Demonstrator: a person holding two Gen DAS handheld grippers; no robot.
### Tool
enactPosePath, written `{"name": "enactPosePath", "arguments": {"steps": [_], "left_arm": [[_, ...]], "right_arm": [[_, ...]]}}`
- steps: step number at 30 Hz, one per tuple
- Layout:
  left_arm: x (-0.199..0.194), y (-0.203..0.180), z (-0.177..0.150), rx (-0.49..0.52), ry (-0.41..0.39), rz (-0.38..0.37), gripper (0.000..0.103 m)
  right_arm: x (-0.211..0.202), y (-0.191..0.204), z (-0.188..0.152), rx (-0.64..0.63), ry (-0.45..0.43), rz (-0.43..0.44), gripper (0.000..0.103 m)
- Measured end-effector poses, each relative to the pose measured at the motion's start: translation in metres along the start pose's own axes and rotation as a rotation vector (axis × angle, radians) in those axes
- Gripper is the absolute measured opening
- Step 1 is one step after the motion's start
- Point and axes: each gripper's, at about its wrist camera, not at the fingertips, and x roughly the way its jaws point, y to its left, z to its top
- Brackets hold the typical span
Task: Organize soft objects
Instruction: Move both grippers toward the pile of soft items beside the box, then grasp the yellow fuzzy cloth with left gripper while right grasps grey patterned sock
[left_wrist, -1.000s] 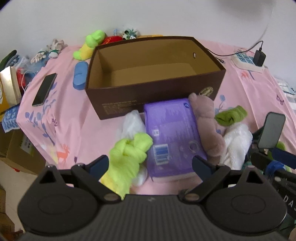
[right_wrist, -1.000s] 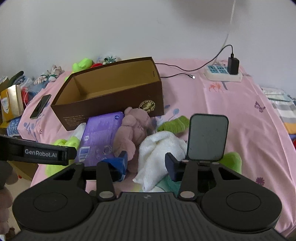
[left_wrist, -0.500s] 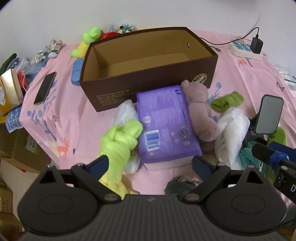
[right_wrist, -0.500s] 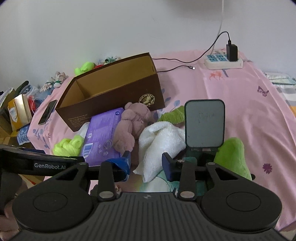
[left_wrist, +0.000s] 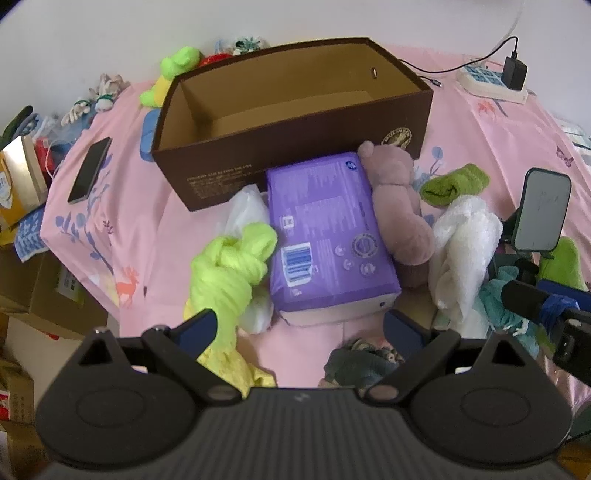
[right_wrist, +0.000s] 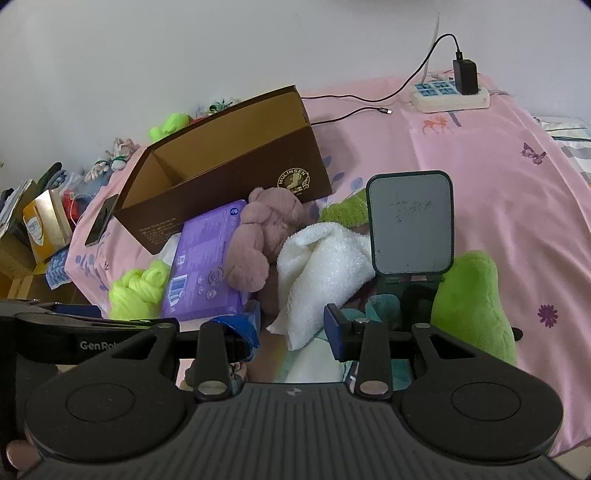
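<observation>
Approach matters here — with both grippers' fingers spread and grasping nothing, the left gripper should straddle the near end of the soft purple plastic-wrapped pack, lying just before the empty brown cardboard box, before clenching.

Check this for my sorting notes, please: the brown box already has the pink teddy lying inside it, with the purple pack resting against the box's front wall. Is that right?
Not quite. The brown box is empty; the pink teddy lies outside it on the pink sheet, beside the purple pack. The pack does rest against the box's front wall. The left wrist view shows the bare box floor.
</observation>
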Motion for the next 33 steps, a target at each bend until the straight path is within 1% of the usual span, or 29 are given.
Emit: {"name": "enactPosePath", "arguments": {"steps": [3, 7, 13, 16, 19, 21, 25, 28, 29, 30, 33], "left_arm": [[0.002, 0.0, -0.002, 0.003, 0.004, 0.001, 0.096], [0.002, 0.007, -0.007, -0.004, -0.006, -0.018, 0.096], [-0.009, 0.028, -0.026, -0.006, -0.081, -0.087, 0.096], [-0.012, 0.036, -0.035, -0.001, -0.099, -0.111, 0.096], [-0.015, 0.046, -0.043, -0.005, -0.11, -0.166, 0.096], [-0.015, 0.052, -0.051, 0.001, -0.107, -0.21, 0.096], [-0.008, 0.06, -0.067, 0.002, -0.066, -0.274, 0.096], [-0.006, 0.052, -0.072, 0.019, -0.067, -0.348, 0.096], [-0.005, 0.047, -0.073, 0.032, -0.073, -0.363, 0.096], [-0.003, 0.041, -0.073, 0.053, -0.076, -0.375, 0.096], [0.003, 0.041, -0.075, 0.056, -0.066, -0.346, 0.096]], "right_arm": [[0.003, -0.001, 0.0, -0.007, 0.008, 0.006, 0.023], [0.008, -0.004, 0.0, -0.001, 0.019, 0.016, 0.023], [0.018, -0.013, 0.0, 0.026, 0.041, 0.051, 0.024], [0.023, -0.014, 0.0, 0.03, 0.064, 0.088, 0.024], [0.028, -0.012, -0.001, 0.008, 0.088, 0.126, 0.024], [0.031, -0.012, -0.002, 0.004, 0.107, 0.144, 0.024], [0.042, -0.013, -0.003, 0.017, 0.158, 0.179, 0.024], [0.046, -0.014, -0.002, 0.025, 0.172, 0.174, 0.024], [0.046, -0.013, -0.001, 0.019, 0.174, 0.174, 0.024], [0.046, -0.013, -0.001, 0.012, 0.175, 0.172, 0.024], [0.046, -0.014, 0.0, -0.006, 0.18, 0.158, 0.024]]}}
